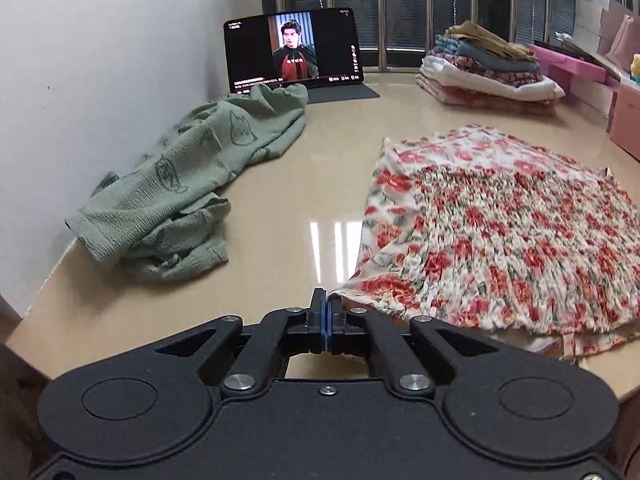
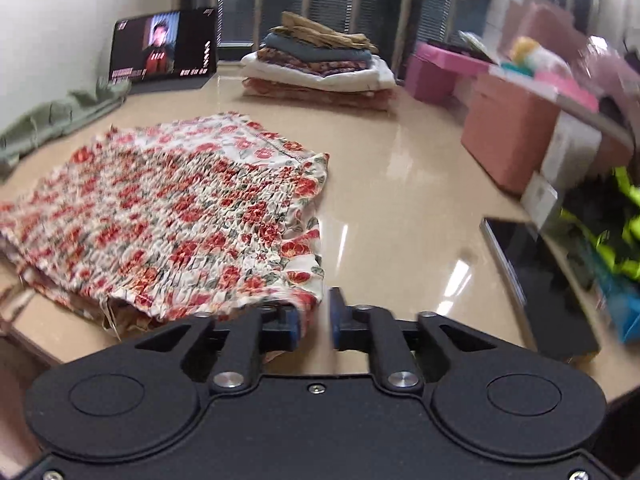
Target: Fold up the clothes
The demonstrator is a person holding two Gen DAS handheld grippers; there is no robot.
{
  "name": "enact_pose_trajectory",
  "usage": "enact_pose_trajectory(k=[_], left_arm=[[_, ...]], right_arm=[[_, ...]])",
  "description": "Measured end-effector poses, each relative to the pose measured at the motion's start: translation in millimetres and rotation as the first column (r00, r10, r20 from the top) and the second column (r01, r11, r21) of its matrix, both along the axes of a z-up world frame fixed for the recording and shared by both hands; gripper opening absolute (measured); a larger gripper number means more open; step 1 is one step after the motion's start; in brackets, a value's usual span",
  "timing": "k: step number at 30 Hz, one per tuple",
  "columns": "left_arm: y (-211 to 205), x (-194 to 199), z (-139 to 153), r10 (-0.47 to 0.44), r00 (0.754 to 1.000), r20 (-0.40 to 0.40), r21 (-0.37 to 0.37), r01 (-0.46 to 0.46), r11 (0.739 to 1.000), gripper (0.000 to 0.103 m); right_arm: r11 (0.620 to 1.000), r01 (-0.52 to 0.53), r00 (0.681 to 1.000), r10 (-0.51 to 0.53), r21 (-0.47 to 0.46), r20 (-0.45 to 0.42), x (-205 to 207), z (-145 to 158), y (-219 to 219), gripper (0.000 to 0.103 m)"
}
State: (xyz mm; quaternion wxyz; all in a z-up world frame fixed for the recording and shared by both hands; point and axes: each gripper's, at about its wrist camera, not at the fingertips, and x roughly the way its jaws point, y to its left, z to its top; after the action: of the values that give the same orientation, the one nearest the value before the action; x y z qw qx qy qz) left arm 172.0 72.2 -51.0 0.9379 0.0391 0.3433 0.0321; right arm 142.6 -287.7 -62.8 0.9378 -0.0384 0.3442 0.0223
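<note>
A folded floral garment [image 1: 500, 232], white with red flowers, lies flat on the glossy beige table [image 1: 288, 200]. My left gripper [image 1: 325, 300] is shut at the garment's near left corner, blue pads together; the fabric edge lies against the right finger, and I see no cloth between the pads. In the right wrist view the same garment [image 2: 168, 216] fills the left half. My right gripper [image 2: 316, 309] sits at its near right corner with the jaws a little apart. The corner's edge reaches the left finger, but the pads do not press on it.
A crumpled green garment [image 1: 180, 184] lies by the left wall. A tablet [image 1: 294, 50] stands at the back, with a stack of folded clothes [image 1: 484, 68] to its right. Pink boxes [image 2: 508, 140] and a dark phone [image 2: 540, 280] line the table's right side.
</note>
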Motion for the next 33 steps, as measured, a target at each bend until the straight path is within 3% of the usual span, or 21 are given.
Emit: enact_pose_trajectory(k=[3,11,14,16,18,22,26,27,28,33], left_arm=[[-4.3,-2.2,-1.6,-0.02,1.0,0.01,0.037,0.019,0.999,0.002],[-12.8,-5.4,-4.9,-0.043,0.999,0.032,0.114,0.039,0.993,0.005],[-14.3,-7.8,-5.3,-0.045,0.998,0.043,0.14,0.039,0.989,0.016],[-14.5,-9.5,-5.6,-0.049,0.997,0.054,0.155,0.04,0.987,0.032],[-14.3,-10.8,-5.4,-0.054,0.997,0.06,0.156,0.044,0.987,0.035],[-15.5,-12.6,-6.4,-0.064,0.995,0.072,0.156,0.052,0.986,0.035],[-16.7,-13.5,-7.2,-0.058,0.995,0.087,0.143,0.045,0.989,0.031],[-16.5,-13.8,-6.3,-0.063,0.994,0.085,0.134,0.051,0.99,0.012],[-16.4,-14.5,-3.6,-0.07,0.994,0.085,0.13,0.059,0.99,0.002],[-16.7,-22.7,28.7,-0.117,0.986,0.117,0.15,0.099,0.984,0.0]], right_arm=[[1.0,0.005,1.0,-0.005,0.023,0.015,-5.7,-4.9,-3.6,0.036],[0.999,0.001,0.998,-0.004,0.054,0.056,-7.7,-11.6,-4.4,0.035],[0.998,0.015,0.998,-0.018,0.056,0.057,-7.1,-11.3,-5.0,0.035],[0.997,0.02,0.998,-0.024,0.07,0.052,-7.9,-11.2,-6.8,0.023],[0.996,0.019,0.999,-0.024,0.09,0.046,-8.1,-11.1,-8.9,0.018],[0.996,0.015,0.999,-0.018,0.082,0.037,-7.5,-11.0,-8.0,0.018],[0.998,0.009,1.0,-0.01,0.061,0.012,-4.4,-8.5,-3.7,0.018],[0.998,0.009,1.0,-0.01,0.067,0.004,-3.6,-7.7,-3.7,0.011],[0.995,0.006,1.0,-0.006,0.098,-0.005,-3.1,-6.7,-6.0,0.001],[0.982,-0.023,1.0,0.019,0.187,0.024,-9.1,25.8,-17.4,0.0]])
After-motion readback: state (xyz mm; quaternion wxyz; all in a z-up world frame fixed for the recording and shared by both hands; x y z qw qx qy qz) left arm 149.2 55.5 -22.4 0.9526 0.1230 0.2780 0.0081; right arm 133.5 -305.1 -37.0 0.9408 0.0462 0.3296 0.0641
